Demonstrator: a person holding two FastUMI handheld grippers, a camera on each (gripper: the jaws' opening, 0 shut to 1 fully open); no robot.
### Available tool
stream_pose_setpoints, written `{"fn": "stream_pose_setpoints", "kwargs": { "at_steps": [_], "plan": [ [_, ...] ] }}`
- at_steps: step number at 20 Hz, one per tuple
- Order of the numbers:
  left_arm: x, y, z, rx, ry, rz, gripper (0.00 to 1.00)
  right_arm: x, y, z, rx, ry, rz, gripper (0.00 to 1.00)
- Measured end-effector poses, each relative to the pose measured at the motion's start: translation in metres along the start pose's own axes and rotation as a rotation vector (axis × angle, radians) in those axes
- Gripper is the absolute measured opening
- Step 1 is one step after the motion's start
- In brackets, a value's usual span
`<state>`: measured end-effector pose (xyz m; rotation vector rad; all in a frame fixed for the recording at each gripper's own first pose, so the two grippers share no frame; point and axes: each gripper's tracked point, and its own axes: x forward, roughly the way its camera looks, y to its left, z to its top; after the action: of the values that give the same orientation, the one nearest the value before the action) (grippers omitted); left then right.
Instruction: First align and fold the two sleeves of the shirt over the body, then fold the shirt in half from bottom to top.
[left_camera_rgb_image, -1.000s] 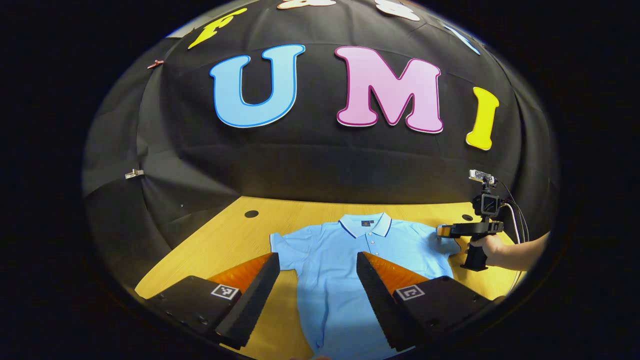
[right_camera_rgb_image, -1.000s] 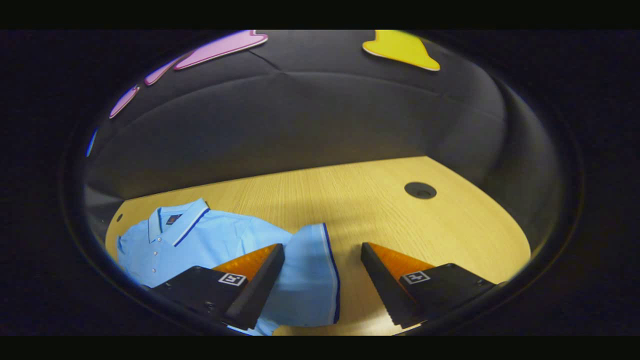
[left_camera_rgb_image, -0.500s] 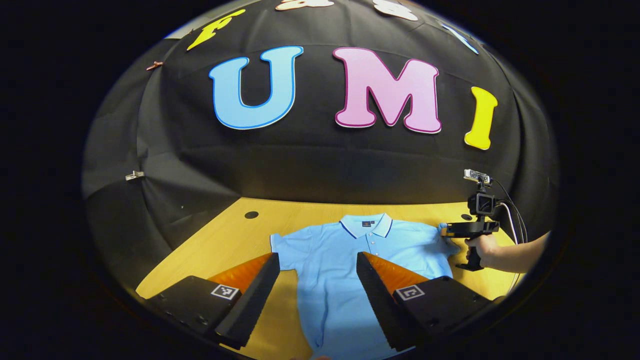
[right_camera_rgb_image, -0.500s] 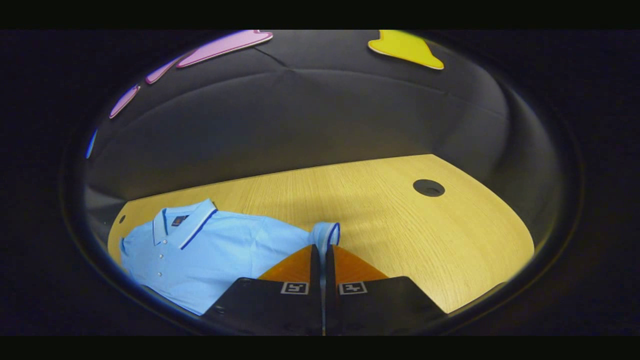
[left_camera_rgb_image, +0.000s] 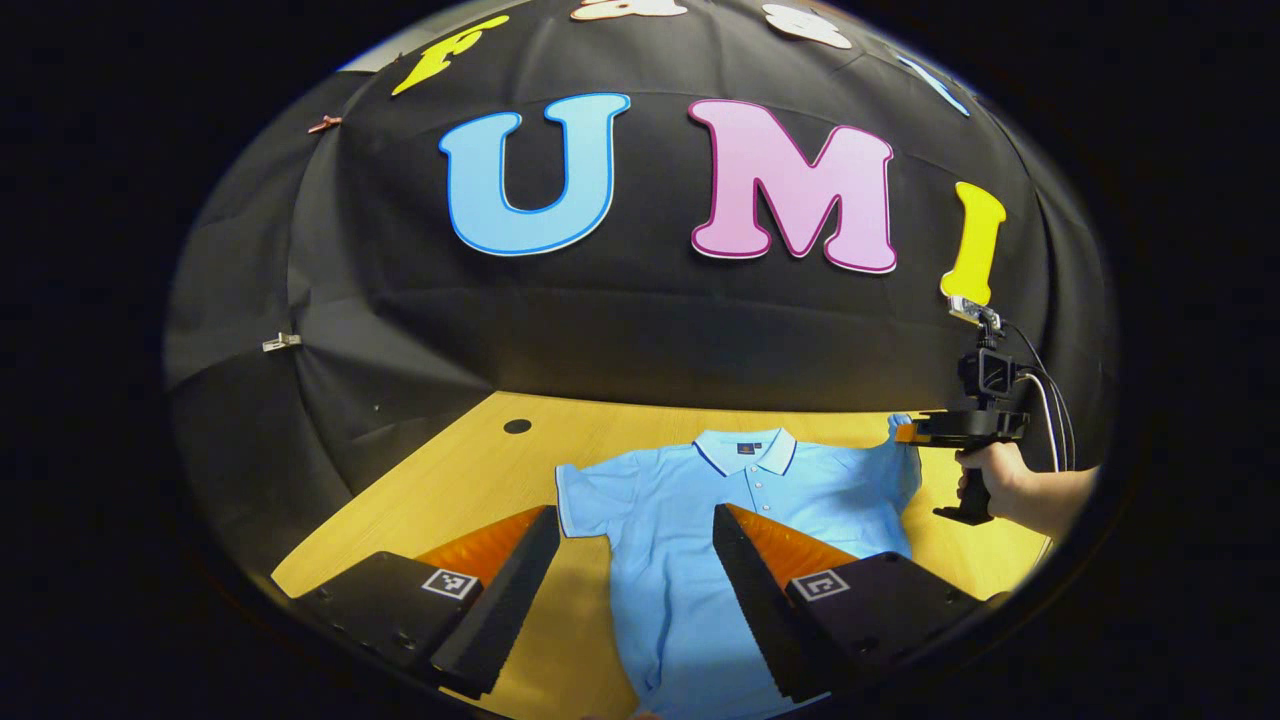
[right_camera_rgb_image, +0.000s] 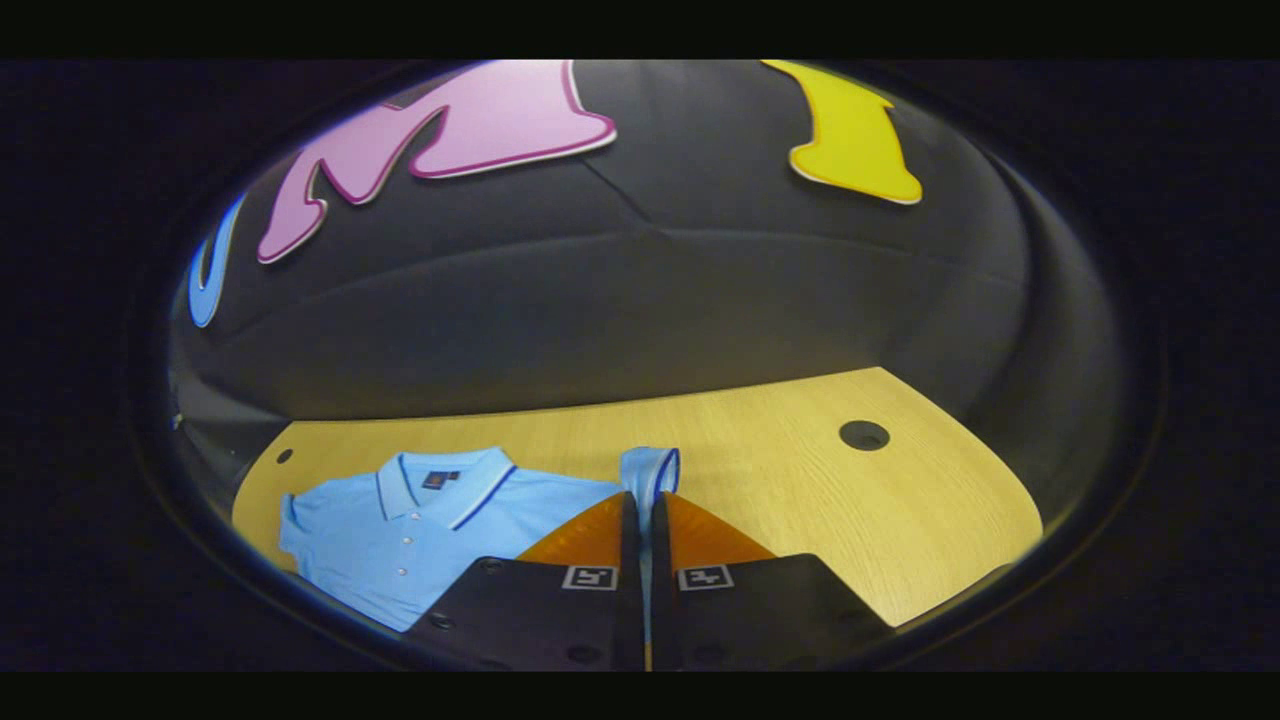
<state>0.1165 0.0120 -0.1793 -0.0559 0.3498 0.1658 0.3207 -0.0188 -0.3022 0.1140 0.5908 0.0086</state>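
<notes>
A: Where is the shirt (left_camera_rgb_image: 740, 520) lying?

B: Flat on the desk (left_camera_rgb_image: 470, 480), collar toward the booth wall, hem toward the person. Its long axis runs straight away from the left claw (left_camera_rgb_image: 635, 560).

A: And the right claw (right_camera_rgb_image: 641, 500)?

B: Clenched on the tip of the right sleeve (right_camera_rgb_image: 650, 468), both fingers pressing the cloth, with the cuff poking up just past the tips. In the left gripper view the right claw (left_camera_rgb_image: 912, 432) holds that sleeve raised off the desk beside the shoulder.

A: Which way does the body lie from it?

B: To the claw's left. I judge the sleeve has to be carried that way, across the shoulder and onto the chest.

A: The left claw?

B: Released, fingers spread wide, hovering over the lower half. The left sleeve (left_camera_rgb_image: 583, 495) lies flat just past its left finger, so the left claw is the nearer one for that sleeve.
</notes>
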Motion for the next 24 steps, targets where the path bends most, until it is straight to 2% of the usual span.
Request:
{"fn": "stream_pose_setpoints", "kwargs": {
  "at_steps": [4, 10, 11, 12, 13, 14, 15, 18, 20, 21, 22, 23, 24],
  "plan": [
    [-0.008, 0.013, -0.002, -0.023, -0.003, 0.016, 0.98, -0.013, 0.054, -0.001, -0.060, -0.013, 0.089, 0.07],
    [-0.020, 0.039, -0.010, -0.011, 0.008, 0.032, 0.98, -0.031, 0.124, -0.027, -0.148, 0.024, 0.217, 0.07],
    [-0.020, 0.043, -0.012, -0.016, 0.010, 0.034, 0.98, -0.034, 0.133, -0.032, -0.163, 0.029, 0.235, 0.02],
    [-0.019, 0.047, -0.014, -0.020, 0.013, 0.038, 0.98, -0.035, 0.141, -0.036, -0.182, 0.032, 0.248, 0.07],
    [-0.017, 0.049, -0.015, -0.022, 0.015, 0.038, 0.98, -0.039, 0.150, -0.042, -0.198, 0.036, 0.261, 0.02],
    [-0.014, 0.050, -0.017, -0.023, 0.021, 0.032, 0.98, -0.040, 0.158, -0.048, -0.206, 0.043, 0.278, 0.02],
    [-0.010, 0.050, -0.019, -0.028, 0.030, 0.024, 0.98, -0.043, 0.166, -0.056, -0.206, 0.056, 0.296, 0.10],
    [0.010, 0.053, -0.019, -0.060, 0.037, -0.001, 0.98, -0.049, 0.177, -0.081, -0.191, 0.103, 0.332, 0.20],
    [0.027, 0.057, -0.018, -0.075, 0.038, 0.000, 0.98, -0.054, 0.183, -0.097, -0.183, 0.128, 0.356, 0.37],
    [0.037, 0.060, -0.015, -0.078, 0.035, -0.003, 0.98, -0.061, 0.183, -0.102, -0.181, 0.135, 0.367, 0.52],
    [0.048, 0.061, -0.014, -0.079, 0.037, -0.008, 0.98, -0.064, 0.181, -0.104, -0.183, 0.137, 0.370, 0.59],
    [0.060, 0.063, -0.011, -0.080, 0.035, -0.016, 0.98, -0.070, 0.175, -0.104, -0.187, 0.132, 0.362, 0.80],
    [0.075, 0.064, -0.012, -0.079, 0.044, -0.026, 0.98, -0.075, 0.168, -0.100, -0.190, 0.123, 0.354, 0.94]
  ]
}}
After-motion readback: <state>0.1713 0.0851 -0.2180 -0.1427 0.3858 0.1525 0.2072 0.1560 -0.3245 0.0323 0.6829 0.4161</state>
